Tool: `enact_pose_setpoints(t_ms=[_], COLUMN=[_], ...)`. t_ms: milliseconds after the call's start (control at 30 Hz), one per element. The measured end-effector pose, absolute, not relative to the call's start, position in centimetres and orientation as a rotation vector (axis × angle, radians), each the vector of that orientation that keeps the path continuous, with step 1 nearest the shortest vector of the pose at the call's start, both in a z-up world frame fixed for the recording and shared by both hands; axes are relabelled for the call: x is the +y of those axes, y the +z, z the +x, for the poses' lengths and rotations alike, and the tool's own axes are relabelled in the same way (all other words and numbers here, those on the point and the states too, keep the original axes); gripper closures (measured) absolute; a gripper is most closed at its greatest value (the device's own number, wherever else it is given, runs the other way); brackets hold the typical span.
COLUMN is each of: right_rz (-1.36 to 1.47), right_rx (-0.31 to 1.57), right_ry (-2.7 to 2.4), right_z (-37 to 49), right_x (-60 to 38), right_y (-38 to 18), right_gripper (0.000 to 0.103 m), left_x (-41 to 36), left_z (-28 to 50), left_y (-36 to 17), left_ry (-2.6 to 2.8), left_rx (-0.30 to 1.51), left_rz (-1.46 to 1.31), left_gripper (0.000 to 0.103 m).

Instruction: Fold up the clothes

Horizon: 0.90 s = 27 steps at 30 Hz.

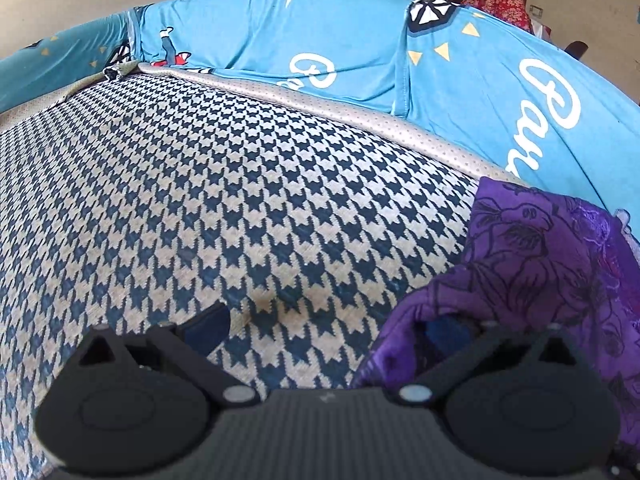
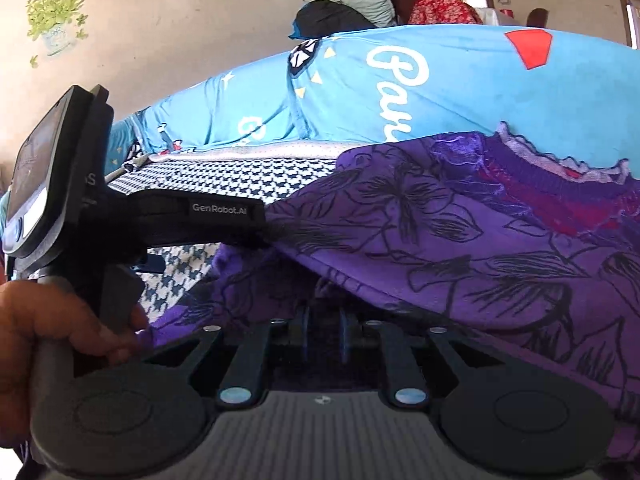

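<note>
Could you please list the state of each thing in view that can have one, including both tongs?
Purple garment: unfolded, rumpled, draped over both tongs.
Left tongs: open wide, one finger bare over the mat, the other under purple cloth.
Right tongs: nearly shut, purple cloth draped over the fingers; whether it is pinched is hidden.
Houndstooth mat: spread flat.
Blue sheet: creased, spread behind the mat.

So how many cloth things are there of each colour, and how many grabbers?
Purple flowery garment: 1
Blue sheet with white writing: 1
Black-and-white houndstooth cover: 1
Red flowery cloth: 1
Hand-held grippers, left hand-held gripper and right hand-held gripper: 2
Total: 6
</note>
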State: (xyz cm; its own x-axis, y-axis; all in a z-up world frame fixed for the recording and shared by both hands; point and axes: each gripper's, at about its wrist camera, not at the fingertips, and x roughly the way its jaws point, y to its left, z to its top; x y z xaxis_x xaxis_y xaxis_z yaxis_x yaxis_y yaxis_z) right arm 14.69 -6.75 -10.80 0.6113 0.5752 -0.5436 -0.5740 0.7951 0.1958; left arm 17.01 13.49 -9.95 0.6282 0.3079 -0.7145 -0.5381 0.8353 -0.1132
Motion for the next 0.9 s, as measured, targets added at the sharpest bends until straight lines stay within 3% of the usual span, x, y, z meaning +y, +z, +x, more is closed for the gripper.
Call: enact_pose_setpoints(t_ms=[267,367,633,733,800,900], right_rz=[-0.042,-0.063,-0.014,0.006,0.010,0.002], right_rx=[0.635,0.609,0.578,0.601,0.622,0.635], right_ry=[0.725,0.638,0.525,0.578,0.646,0.683], right_z=[14.5,14.4,15.6,16.4,16.4,16.1], right_x=[-6.0,-6.0,-7.2,-7.1,-6.8,-6.6], right_y=[-11.3,-11.0,-10.5,-10.7,-10.6,-10.3], right_gripper=[0.084,0.091,0.090,0.084,0.073,0.069], left_x=[13.7,13.1,12.9,13.0,13.1,13.0], left_z=[16.5,16.3,15.7,15.3,14.7,13.4], left_y=[-8.9,-8.3,-7.9,-8.4,-8.6,-8.0], left_ry=[0.499,0.501,0.517,0.539,0.559,0.556], left_rx=[0.743,0.725,0.733,0.807,0.860,0.841], left_rz=[-0.381,-0.358,-0.380,-0.416,-0.451,-0.490], left_gripper=[0.000,0.000,0.000,0.000,0.000,0.000])
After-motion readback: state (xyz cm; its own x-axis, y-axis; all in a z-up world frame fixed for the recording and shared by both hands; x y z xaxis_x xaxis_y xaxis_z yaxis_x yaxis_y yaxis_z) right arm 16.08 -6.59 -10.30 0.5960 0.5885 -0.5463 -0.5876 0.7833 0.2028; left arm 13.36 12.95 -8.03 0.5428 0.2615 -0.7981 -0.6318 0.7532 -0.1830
